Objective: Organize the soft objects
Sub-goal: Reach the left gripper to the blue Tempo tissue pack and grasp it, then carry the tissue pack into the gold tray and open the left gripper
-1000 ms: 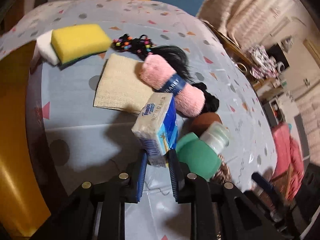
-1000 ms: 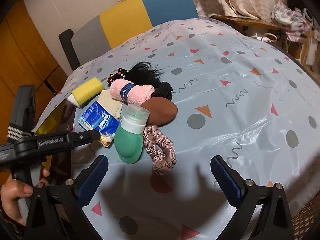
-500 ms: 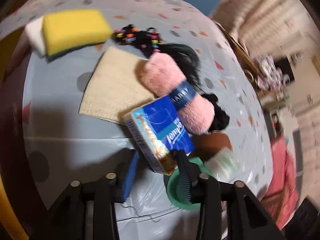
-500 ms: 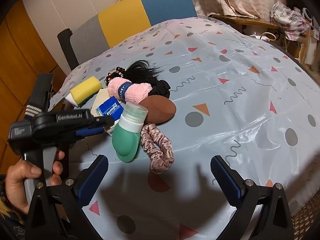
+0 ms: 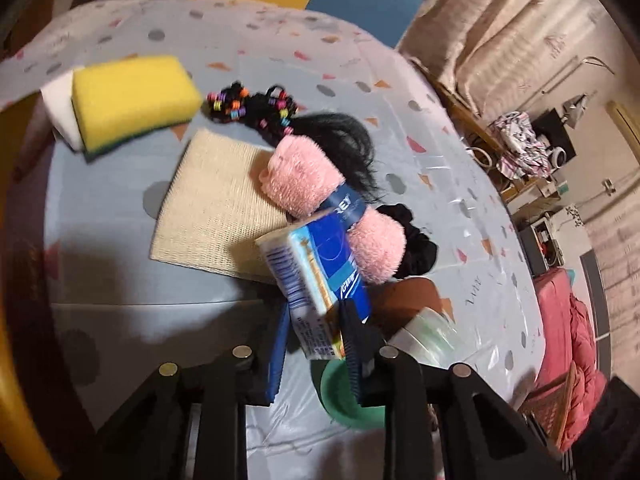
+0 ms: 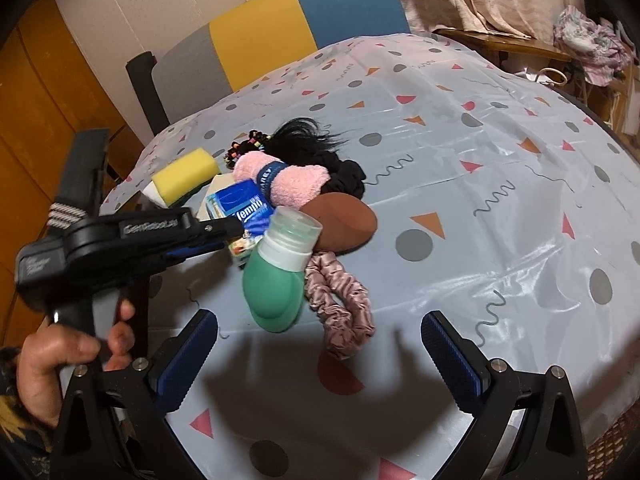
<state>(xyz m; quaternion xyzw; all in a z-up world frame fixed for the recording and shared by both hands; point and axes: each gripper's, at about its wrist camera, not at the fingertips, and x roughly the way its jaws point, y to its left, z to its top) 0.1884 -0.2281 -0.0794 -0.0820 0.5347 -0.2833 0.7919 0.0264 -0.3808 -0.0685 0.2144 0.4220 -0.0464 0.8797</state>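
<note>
My left gripper [image 5: 314, 344] is shut on a blue tissue pack [image 5: 316, 280], held tilted just above the table; the pack also shows in the right wrist view [image 6: 240, 210]. Beyond it lie a pink rolled towel [image 5: 332, 200], a beige cloth [image 5: 216, 204], a yellow sponge [image 5: 132, 96], a beaded black hair tie [image 5: 252, 108] and black hair [image 5: 340, 136]. A green squeeze bottle [image 6: 276, 276], a brown pad [image 6: 340, 226] and a pink satin scrunchie [image 6: 340, 312] lie in front of my right gripper [image 6: 320, 364], which is open and empty above the tablecloth.
The patterned tablecloth [image 6: 480, 200] covers the table. A chair with a yellow and blue back [image 6: 304, 24] stands at the far edge. A wooden cabinet [image 6: 36, 120] is at the left. A black scrunchie [image 6: 348, 180] lies behind the towel.
My left gripper has turned and shifted with the tissue pack, from upright to tilted, closer to the pink towel. The right gripper has not moved.
</note>
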